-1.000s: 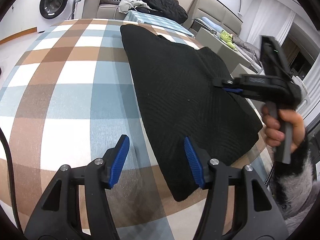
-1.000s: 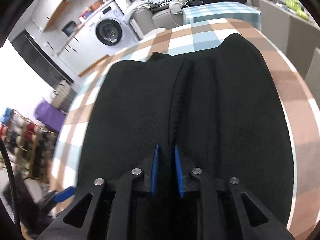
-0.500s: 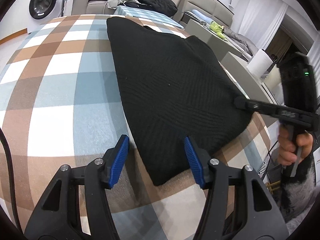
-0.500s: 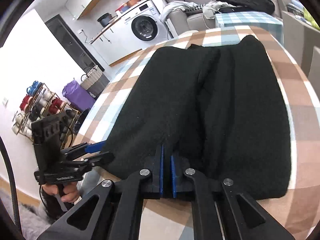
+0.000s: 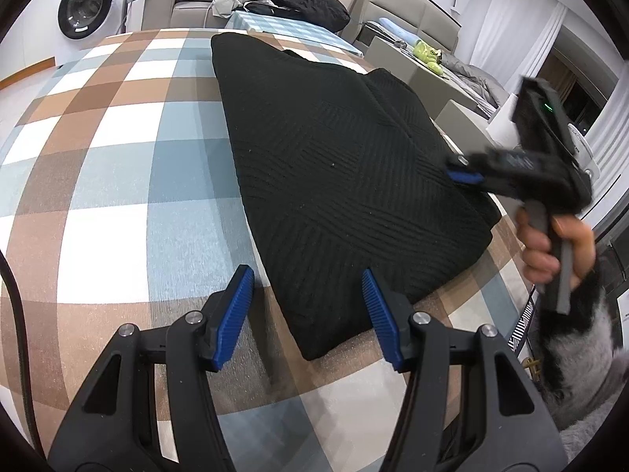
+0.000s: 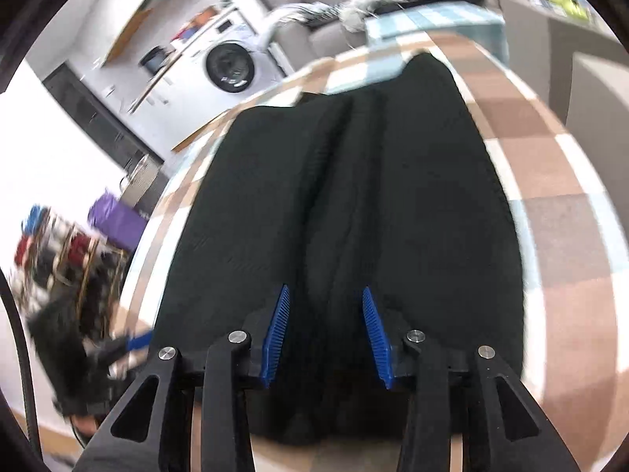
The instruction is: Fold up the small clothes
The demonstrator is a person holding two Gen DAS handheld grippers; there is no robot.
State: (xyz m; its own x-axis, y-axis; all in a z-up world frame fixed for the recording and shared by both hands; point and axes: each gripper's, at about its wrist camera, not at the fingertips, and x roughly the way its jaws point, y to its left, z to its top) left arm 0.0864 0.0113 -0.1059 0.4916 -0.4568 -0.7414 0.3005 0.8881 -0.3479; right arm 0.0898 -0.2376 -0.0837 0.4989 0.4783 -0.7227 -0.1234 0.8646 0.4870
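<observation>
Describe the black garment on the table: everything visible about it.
The black garment is a knit with a fine ribbed, diagonal texture, looking thick and soft. It lies flat on the checked tablecloth, folded lengthwise, with a long crease down its middle in the right wrist view. Its near corner sits between the open fingers of the left gripper. The right gripper, also open, hovers over its near edge; contact cannot be told.

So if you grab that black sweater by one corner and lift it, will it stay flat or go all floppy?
Probably floppy: the black sweater lies limp on the checked tablecloth, with soft creases down its middle. It looks like thick ribbed knit, folded in layers, so it may feel fairly heavy and sag. The rough knit likely won't slip from the fingers.
</observation>
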